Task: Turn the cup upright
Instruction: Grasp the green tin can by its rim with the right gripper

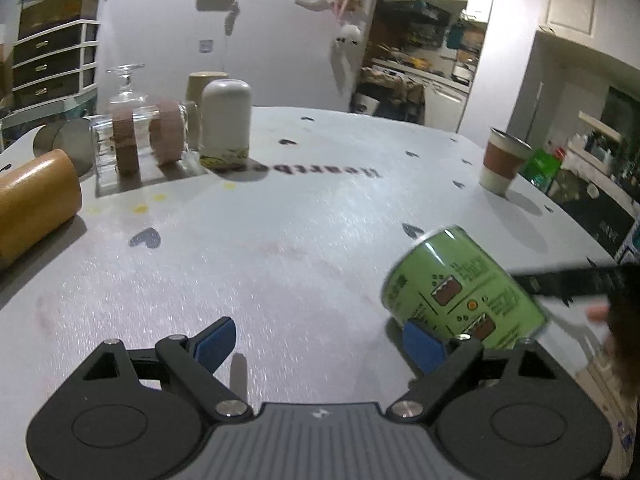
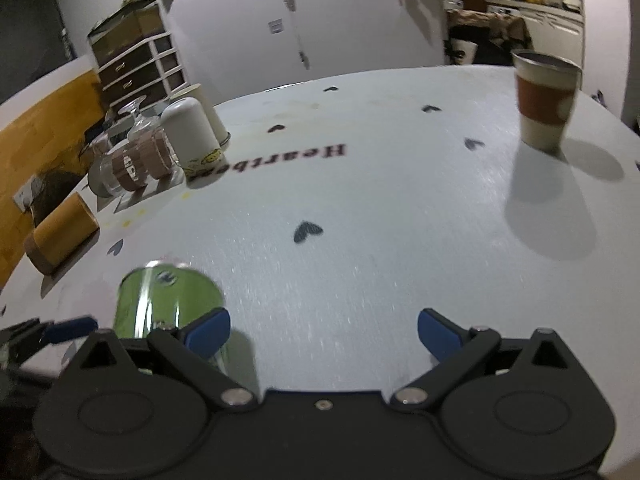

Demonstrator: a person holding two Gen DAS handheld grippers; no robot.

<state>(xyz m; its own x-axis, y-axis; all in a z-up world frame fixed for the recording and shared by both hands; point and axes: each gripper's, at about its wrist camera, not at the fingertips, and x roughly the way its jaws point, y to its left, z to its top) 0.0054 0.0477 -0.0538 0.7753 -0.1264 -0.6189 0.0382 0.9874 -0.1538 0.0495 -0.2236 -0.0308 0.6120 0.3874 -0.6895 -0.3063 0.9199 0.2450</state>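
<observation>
A green printed cup [image 1: 464, 292] lies tilted on the white table, just beyond the right finger of my left gripper [image 1: 320, 340], which is open and empty. The same green cup [image 2: 168, 304] shows in the right wrist view, behind the left finger of my right gripper [image 2: 324, 330], which is open and empty. The left gripper's blue fingertip [image 2: 70, 328] shows at the left edge there. An upright paper cup with a brown sleeve [image 1: 504, 160] stands at the far right, and shows in the right wrist view [image 2: 546, 106].
At the far left stand an upside-down white cup [image 1: 226, 120], a glass [image 1: 140, 140] lying on its side with brown bands, an inverted wine glass [image 1: 126, 84], a metal can [image 1: 64, 142] and a tan wooden cup [image 1: 34, 204] lying down. The table edge [image 1: 592, 240] curves at right.
</observation>
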